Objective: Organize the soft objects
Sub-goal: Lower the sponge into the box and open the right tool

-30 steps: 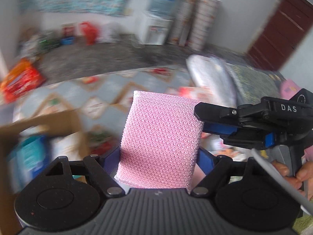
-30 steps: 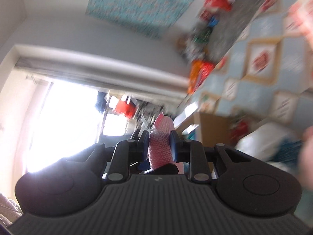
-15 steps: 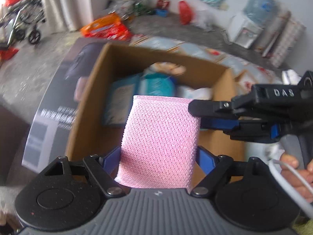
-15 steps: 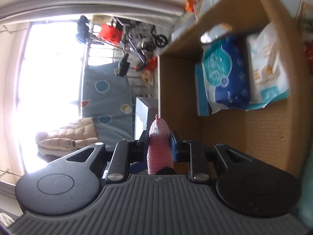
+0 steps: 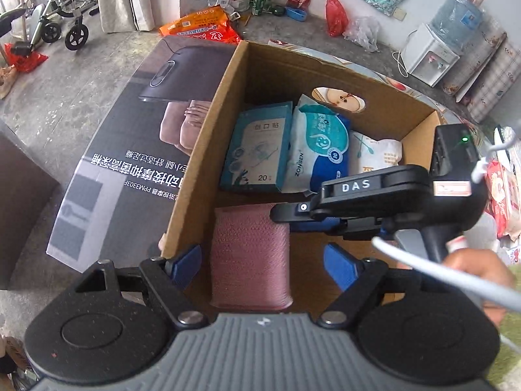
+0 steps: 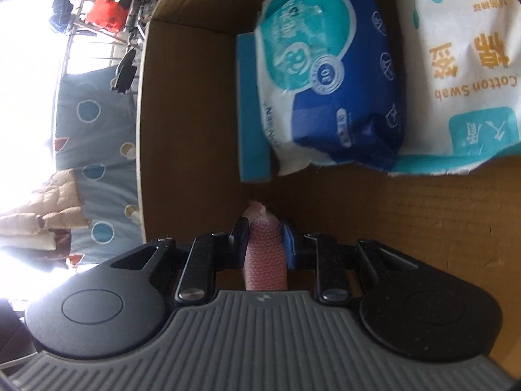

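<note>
Pink sponge: knitted mesh cover, soft rectangular pad with rounded corners; it is inside the cardboard box, near the close left corner, low over the box floor. Whether it touches the floor cannot be told.
Right gripper: black and blue pads pinched tight on the sponge's narrow edge; the mesh bulges slightly between them. In the left wrist view its black body, marked DAS, reaches in from the right and meets the sponge's upper right corner.
Left gripper: blue pads spread wide, standing clear of the sponge on both sides; it points steeply down into the box.
Hand: wraps the right gripper's handle at the right edge, partly cut off; a white cable crosses in front of it.
Box: plain brown corrugated walls, open top, one outer face printed dark with white characters.
Blue wipes pack: glossy crinkled film, lying at the far end of the box.
Teal flat pack: just left of the wipes, partly under them.
Cotton swab bag: white and teal film, right of the wipes; cut off by the frame edge.
Hard to make out: sponge's lower end, hidden behind the grippers' grey housings.
</note>
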Tool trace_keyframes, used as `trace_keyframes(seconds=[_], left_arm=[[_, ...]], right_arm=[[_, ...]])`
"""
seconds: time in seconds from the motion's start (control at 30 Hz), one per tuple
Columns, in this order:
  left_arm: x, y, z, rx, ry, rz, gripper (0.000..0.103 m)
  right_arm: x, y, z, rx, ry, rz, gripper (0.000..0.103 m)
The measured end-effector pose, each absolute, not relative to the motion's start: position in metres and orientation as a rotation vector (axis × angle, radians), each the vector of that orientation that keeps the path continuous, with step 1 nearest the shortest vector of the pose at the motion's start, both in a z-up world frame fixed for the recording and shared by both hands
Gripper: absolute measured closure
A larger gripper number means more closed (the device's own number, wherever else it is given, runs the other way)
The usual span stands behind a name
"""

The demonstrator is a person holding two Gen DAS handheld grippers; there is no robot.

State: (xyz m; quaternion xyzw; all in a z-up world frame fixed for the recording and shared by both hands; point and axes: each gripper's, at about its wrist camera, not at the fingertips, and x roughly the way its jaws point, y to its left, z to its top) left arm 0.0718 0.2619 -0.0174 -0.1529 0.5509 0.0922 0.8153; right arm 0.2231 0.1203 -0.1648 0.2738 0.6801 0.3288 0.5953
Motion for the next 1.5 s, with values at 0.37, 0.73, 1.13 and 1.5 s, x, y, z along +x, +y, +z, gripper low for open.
trace_keyframes(seconds=[0.37, 0.73, 1.13, 1.5], left_arm=[[0.076, 0.265, -0.027, -0.312, 1.193, 0.164, 0.019], [0.067, 0.270, -0.020, -0.312, 1.243, 0.125, 0.019], [0.057, 0.280, -0.016, -0.327, 1.262, 0.129, 0.019], [0.057, 0.271, -0.019, -0.317, 1.262, 0.112, 0.019]], right_arm=[[0.214, 0.092, -0.174, 0.742, 1.507, 0.592, 0.088], [0.195, 0.091, -0.145, 0.563, 1.635, 0.644, 0.052], [0.169, 0.109, -0.178, 0.777, 1.844, 0.585, 0.060], [0.163, 0.092, -0.160, 0.774, 1.800, 0.611, 0.050]])
